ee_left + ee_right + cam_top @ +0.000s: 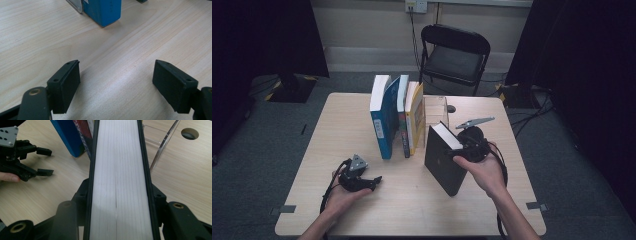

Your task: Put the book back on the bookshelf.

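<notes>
My right gripper (460, 148) is shut on a black book (443, 159) with white page edges (119, 157), clamping its covers from both sides. The book is tilted, its lower corner near the table (362, 215), right of centre. A row of upright books stands mid-table: a blue book (382, 120), a thin one (402, 114) and a yellow one (416, 117). My left gripper (374, 183) rests low at the front left, open, with bare tabletop between its pads (66, 83). It also appears in the right gripper view, the left gripper (49, 162) beside the blue book (66, 137).
A clear acrylic bookend (436, 111) stands right of the yellow book, just behind the held book. A cable hole (189, 133) lies in the tabletop beyond it. A black folding chair (454, 55) stands behind the table. The blue book's corner (102, 11) is ahead of the left jaws.
</notes>
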Available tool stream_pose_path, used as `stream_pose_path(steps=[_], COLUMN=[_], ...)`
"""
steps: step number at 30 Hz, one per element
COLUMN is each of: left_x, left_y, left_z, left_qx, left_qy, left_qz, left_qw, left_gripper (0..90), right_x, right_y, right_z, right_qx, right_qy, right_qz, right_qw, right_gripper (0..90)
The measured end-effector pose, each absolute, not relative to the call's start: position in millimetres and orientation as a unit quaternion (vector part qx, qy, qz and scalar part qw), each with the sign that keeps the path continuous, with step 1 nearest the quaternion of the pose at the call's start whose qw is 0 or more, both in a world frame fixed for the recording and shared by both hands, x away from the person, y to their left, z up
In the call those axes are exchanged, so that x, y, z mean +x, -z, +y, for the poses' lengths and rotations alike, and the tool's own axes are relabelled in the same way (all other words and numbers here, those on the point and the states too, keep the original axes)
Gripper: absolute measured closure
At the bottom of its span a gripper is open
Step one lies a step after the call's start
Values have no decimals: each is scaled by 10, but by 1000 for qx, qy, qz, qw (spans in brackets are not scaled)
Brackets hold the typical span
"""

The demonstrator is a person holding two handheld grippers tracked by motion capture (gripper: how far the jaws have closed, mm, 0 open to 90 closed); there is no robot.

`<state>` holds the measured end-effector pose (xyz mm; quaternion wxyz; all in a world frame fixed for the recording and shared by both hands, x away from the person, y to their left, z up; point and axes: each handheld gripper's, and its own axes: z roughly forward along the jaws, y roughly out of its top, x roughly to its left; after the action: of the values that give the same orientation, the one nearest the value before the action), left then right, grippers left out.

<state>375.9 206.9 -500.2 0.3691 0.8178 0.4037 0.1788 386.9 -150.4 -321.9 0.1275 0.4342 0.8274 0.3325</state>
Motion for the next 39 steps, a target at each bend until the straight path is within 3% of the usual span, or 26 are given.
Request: stream_pose_path(steps=[26, 39], left_x=[3766, 3768], left_y=[5005, 5004], left_z=[2064, 2066], left_qx=[816, 817], left_qy=[-175, -176], left_qz=[405, 403], left_qw=[374, 373], left_gripper=[218, 218], right_x=[4307, 4354], right_y=[3110, 3146], right_z=[-1185, -1089], right_qx=[444, 443], right_qy=[-188, -141], right_qz=[875, 884], right_qw=[49, 55], right_gripper=[497, 527])
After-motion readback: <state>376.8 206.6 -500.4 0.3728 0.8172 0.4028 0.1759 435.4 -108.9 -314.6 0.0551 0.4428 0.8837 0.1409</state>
